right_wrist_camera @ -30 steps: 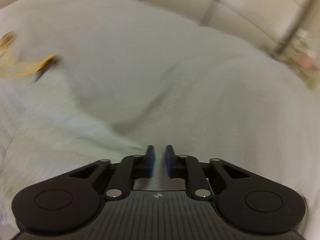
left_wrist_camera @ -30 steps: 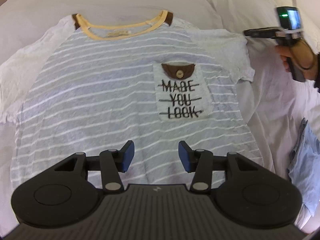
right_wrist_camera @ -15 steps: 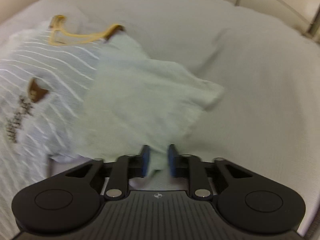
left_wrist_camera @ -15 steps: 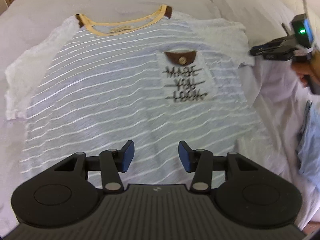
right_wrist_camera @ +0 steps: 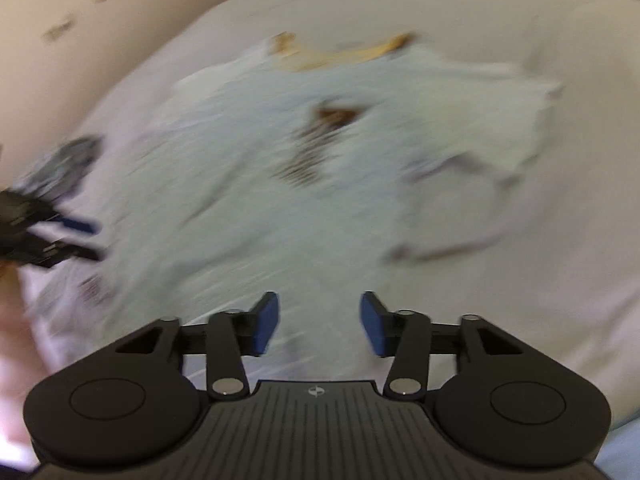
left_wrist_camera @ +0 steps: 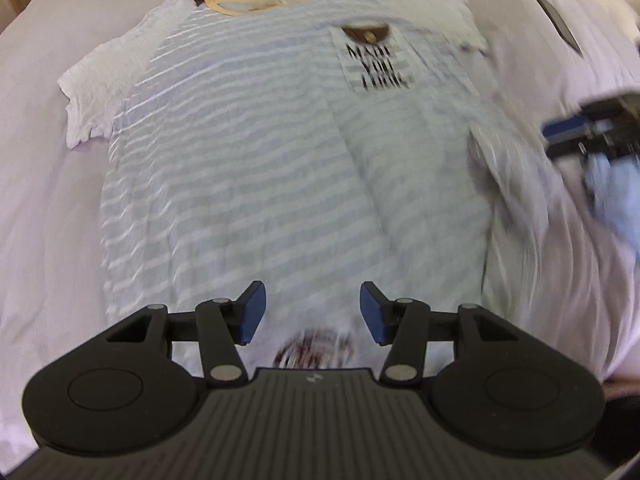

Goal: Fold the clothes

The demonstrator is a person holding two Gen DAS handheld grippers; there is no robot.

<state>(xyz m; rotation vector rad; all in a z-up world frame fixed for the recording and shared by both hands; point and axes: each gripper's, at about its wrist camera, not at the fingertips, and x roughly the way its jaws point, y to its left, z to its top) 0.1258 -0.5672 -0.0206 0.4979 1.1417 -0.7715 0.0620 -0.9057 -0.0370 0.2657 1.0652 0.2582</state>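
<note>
Striped cotton: the t-shirt (left_wrist_camera: 256, 152) lies face up on the white bed (left_wrist_camera: 44, 208), collar far, hem near.
Long axis: it runs straight away from the left gripper (left_wrist_camera: 310, 312), collar to hem.
Pocket: a printed chest pocket (left_wrist_camera: 374, 60) sits on the shirt's right half in the left view.
Left jaws: apart and empty, hovering just over the hem, which lies directly ahead and below.
Right jaws: the right gripper (right_wrist_camera: 318, 322) is likewise spread wide with nothing between the pads, off the shirt's right side.
Nearer tool: judged from both views, the left one is closer to the hem; the right is closer to the rumpled right edge (left_wrist_camera: 508, 176).
Left view only: the flat left sleeve (left_wrist_camera: 100, 96) and the full stripe pattern.
Right view only: the right sleeve (right_wrist_camera: 492, 120) lying loose, though blur hides fine detail.
</note>
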